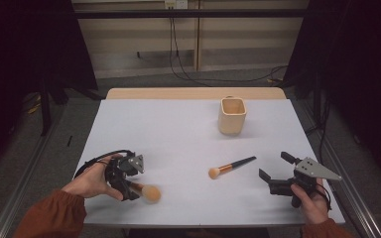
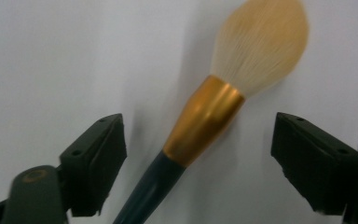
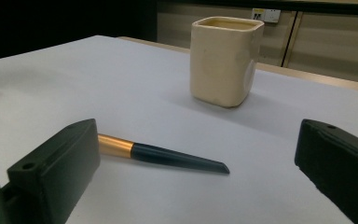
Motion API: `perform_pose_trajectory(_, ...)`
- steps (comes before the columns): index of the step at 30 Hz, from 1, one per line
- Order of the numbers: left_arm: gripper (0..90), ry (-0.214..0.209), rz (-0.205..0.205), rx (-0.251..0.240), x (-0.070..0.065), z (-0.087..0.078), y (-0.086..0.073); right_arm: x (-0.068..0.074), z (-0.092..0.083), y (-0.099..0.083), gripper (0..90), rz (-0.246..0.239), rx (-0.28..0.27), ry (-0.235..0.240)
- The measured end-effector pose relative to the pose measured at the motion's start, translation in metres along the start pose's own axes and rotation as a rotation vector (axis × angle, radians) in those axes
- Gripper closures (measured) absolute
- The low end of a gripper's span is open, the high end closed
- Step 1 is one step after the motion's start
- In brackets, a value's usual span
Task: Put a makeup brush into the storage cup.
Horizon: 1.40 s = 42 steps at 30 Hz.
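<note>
A large makeup brush (image 2: 205, 120) with a gold ferrule, dark handle and pale fluffy head (image 1: 151, 193) lies near the table's front left. My left gripper (image 1: 130, 189) (image 2: 198, 137) is open, one jaw on each side of the brush and neither touching it. A smaller brush (image 1: 232, 165) with a peach head lies at centre right. Its dark handle (image 3: 168, 157) points towards my right gripper (image 1: 276, 166) (image 3: 205, 142), which is open and empty a short way to its right. A cream square cup (image 1: 232, 115) (image 3: 226, 60) stands upright farther back.
The white table (image 1: 178, 134) has a wooden strip along its far edge. Beyond it, cables hang over the floor. Dark frame posts stand to the left and right of the table.
</note>
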<state>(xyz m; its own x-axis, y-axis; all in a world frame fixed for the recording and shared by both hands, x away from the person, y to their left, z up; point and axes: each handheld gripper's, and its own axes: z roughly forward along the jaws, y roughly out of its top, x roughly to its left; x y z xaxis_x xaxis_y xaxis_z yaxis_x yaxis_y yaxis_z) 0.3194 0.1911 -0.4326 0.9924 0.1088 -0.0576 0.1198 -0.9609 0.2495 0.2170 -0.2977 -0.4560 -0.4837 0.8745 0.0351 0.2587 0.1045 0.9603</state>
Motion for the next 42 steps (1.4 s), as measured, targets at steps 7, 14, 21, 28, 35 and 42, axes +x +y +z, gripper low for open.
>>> perform_pose_trajectory(7,31.3,0.009,0.020,0.035,0.0047,0.0050,-0.0059,0.0002,0.0003,-0.0001,0.0,0.002,0.003,0.003)
perform_pose_trajectory(14,39.1,0.019,0.030,0.063,0.0088,0.0079,-0.0078,-0.0001,0.0003,-0.0002,0.0,-0.002,0.005,0.004)
perform_pose_trajectory(21,50.9,-0.005,0.041,0.067,0.0101,0.0074,-0.0083,0.0003,0.0001,0.0000,0.0,0.002,0.000,0.006)
perform_pose_trajectory(28,56.5,0.004,0.035,0.073,0.0102,0.0075,-0.0078,-0.0004,-0.0005,-0.0001,0.0,0.001,-0.002,0.007)
perform_pose_trajectory(35,72.3,-0.004,0.040,0.082,0.0069,0.0075,-0.0065,0.0002,0.0004,-0.0001,0.0,0.003,0.002,0.007)
perform_pose_trajectory(42,74.3,-0.014,0.003,0.085,0.0074,0.0071,-0.0061,-0.0001,0.0006,-0.0003,0.0,-0.004,0.006,0.008)
